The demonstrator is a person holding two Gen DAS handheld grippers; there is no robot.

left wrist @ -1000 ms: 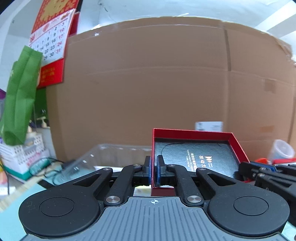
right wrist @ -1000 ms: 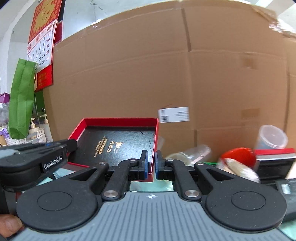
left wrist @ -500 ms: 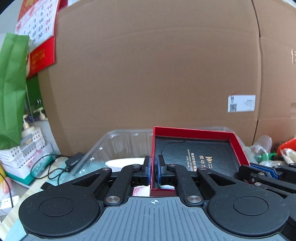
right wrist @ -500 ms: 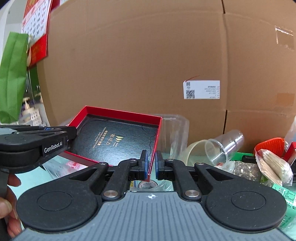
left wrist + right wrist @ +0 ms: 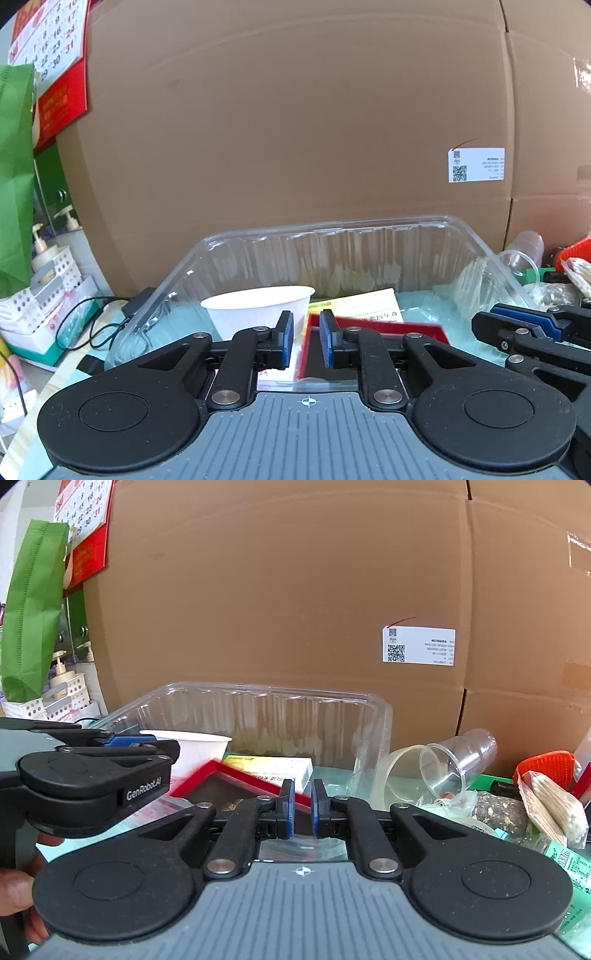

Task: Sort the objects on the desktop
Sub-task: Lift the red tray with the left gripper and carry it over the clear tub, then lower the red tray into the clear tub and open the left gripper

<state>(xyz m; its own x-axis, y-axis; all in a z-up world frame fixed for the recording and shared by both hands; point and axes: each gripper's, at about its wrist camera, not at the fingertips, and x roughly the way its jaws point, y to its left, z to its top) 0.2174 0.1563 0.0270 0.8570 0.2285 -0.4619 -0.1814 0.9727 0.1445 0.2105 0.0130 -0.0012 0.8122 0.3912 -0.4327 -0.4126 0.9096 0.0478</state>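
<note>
Letting go: left gripper [image 5: 306, 344] jaws were just opening, clear of shallow red cardboard box [image 5: 373, 330] in clear plastic bin [image 5: 332, 236]. Right gripper [image 5: 302, 810] looked nearly closed, grip unclear. White paper bowl [image 5: 258, 312] beside box.

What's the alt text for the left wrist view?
Left gripper, jaws just opening, straddles the left wall of a red box lying in a clear tray. A white bowl and a packet share the tray; cardboard stands behind.
</note>
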